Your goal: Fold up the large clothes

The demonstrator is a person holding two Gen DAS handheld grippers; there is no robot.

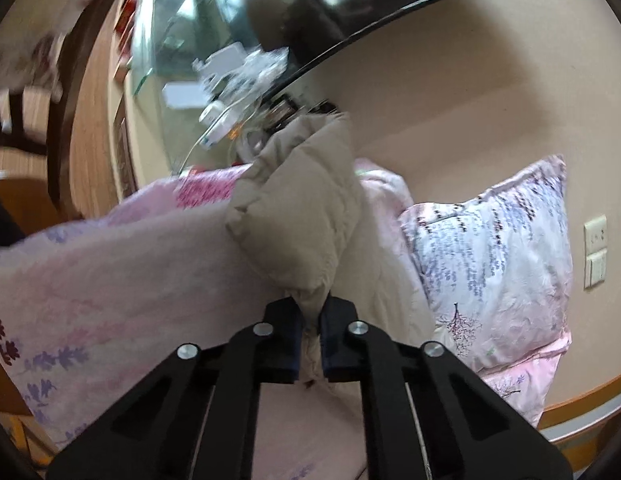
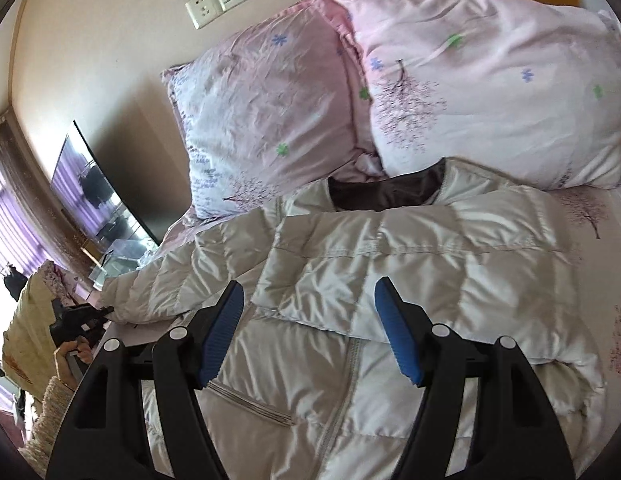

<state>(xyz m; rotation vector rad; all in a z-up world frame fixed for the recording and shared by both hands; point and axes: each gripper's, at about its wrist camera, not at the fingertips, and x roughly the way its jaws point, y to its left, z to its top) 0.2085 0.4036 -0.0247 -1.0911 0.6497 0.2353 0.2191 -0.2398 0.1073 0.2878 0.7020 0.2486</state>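
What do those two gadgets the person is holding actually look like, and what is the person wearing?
Each is a black plastic hand-held gripper with angular linkage arms joined by round silver pins. The left hand-held gripper has dark navy pads on its fingers; the right hand-held gripper has bright blue ribbed pads. No cables show. In the right wrist view, the person wears a cream, chunky knitted sleeve.
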